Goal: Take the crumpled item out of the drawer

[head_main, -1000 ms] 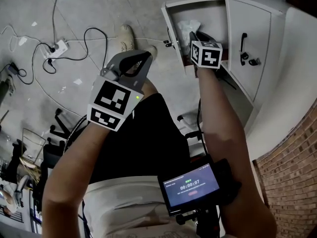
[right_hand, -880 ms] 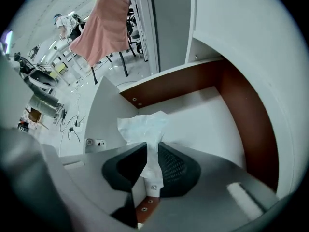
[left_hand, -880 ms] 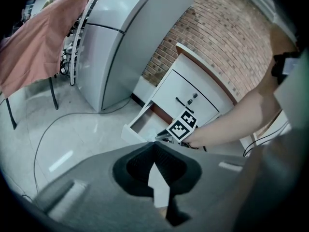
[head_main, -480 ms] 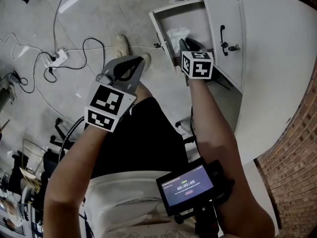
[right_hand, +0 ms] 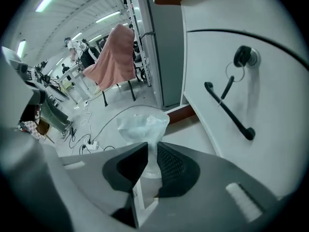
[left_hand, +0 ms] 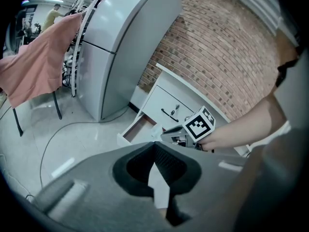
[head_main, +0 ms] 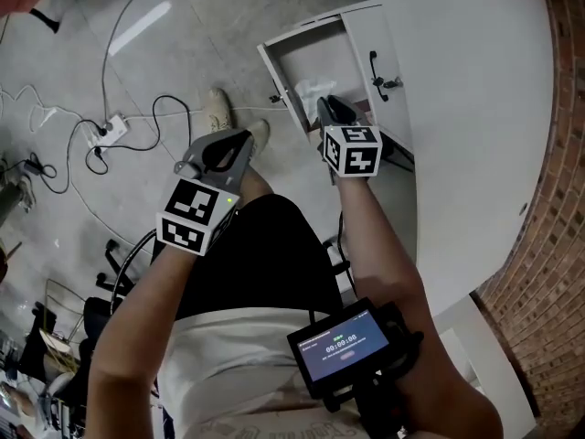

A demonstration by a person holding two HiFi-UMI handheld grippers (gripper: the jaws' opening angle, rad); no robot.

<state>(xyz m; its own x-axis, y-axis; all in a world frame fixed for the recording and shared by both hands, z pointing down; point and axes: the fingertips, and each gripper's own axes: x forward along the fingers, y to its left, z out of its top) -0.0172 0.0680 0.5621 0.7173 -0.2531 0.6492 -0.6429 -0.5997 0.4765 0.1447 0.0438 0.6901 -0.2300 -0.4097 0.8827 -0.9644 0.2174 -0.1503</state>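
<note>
The right tongs (right_hand: pixel 152 146) are closing, and their pads already pinch the crumpled item (right_hand: pixel 142 127), a pale, translucent wad that narrows to a waist between them and flares out above the tips. The left tongs (left_hand: pixel 154 146) are pressed together at the tips with nothing between them, held out over the floor at centre left of the head view. In that view the right tongs (head_main: pixel 331 112) reach into the open drawer (head_main: pixel 274 67) at upper centre, where the crumpled item (head_main: pixel 311 90) shows white at the drawer's near right corner; whether it touches the drawer's bottom cannot be told. Just right of the drawer, the white cabinet (head_main: pixel 475 108) has a door with a dark bar handle (right_hand: pixel 227 110) and a key in its lock (right_hand: pixel 244 57). A power strip (head_main: pixel 110 128) with cables lies on the grey floor at left, and a brick wall (head_main: pixel 548 199) fills the right edge.
</note>
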